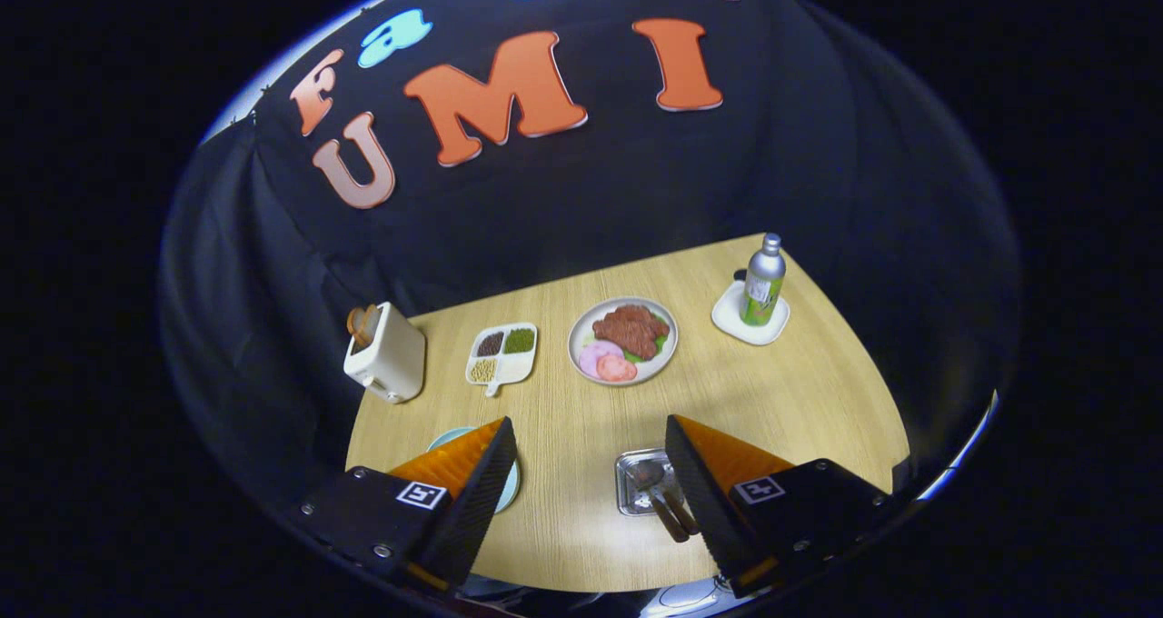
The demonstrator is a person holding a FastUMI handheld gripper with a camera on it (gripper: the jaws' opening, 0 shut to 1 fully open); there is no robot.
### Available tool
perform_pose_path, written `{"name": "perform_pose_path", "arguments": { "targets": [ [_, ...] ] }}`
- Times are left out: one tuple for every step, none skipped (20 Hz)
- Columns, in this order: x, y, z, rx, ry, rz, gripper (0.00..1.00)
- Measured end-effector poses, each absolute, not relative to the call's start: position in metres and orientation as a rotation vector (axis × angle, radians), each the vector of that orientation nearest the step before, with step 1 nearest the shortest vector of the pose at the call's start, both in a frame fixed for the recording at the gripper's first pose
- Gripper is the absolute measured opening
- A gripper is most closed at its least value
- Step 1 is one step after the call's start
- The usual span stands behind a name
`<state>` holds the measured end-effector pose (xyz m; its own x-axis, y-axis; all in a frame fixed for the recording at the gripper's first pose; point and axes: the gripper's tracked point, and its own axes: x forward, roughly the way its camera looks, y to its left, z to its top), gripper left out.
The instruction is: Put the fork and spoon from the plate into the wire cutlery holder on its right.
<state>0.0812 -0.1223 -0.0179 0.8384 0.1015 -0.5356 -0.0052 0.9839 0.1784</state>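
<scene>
Hovering above the table point(581, 527), the jaws point(591, 486) are wide apart and hold nothing. Under the left finger lies a pale blue plate point(452, 439), mostly hidden, so I cannot tell if fork or spoon rest on it. Beside the right finger is the metal cutlery holder point(636, 486), w/ two brown-handled utensils point(670, 513) already inside, it seems. Beyond are a food plate point(623, 341), a divided dish point(502, 354), a toaster point(386, 354) & a bottle point(763, 282). To finish well: probably lift back a bit, check the plate, keep fingers clear of the holder.
</scene>
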Motion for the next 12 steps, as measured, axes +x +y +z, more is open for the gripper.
{"name": "perform_pose_path", "arguments": {
  "targets": [
    [0.078, -0.131, -0.007, 0.152, 0.508, 0.039, 0.99],
    [0.074, -0.138, 0.005, 0.131, 0.439, 0.018, 0.99],
    [0.071, -0.146, 0.017, 0.114, 0.372, -0.004, 0.98],
    [0.067, -0.154, 0.026, 0.104, 0.320, -0.026, 0.98],
    [0.061, -0.162, 0.032, 0.102, 0.285, -0.046, 0.98],
    [0.056, -0.165, 0.040, 0.102, 0.246, -0.048, 0.98],
    [0.052, -0.169, 0.047, 0.106, 0.207, -0.053, 0.98],
    [0.049, -0.172, 0.055, 0.111, 0.169, -0.055, 0.98],
    [0.046, -0.174, 0.063, 0.116, 0.130, -0.052, 0.98],
    [0.042, -0.178, 0.068, 0.121, 0.099, -0.054, 0.98],
    [0.039, -0.181, 0.072, 0.126, 0.074, -0.057, 0.98],
    [0.037, -0.184, 0.074, 0.130, 0.055, -0.058, 0.98]
  ]
}}
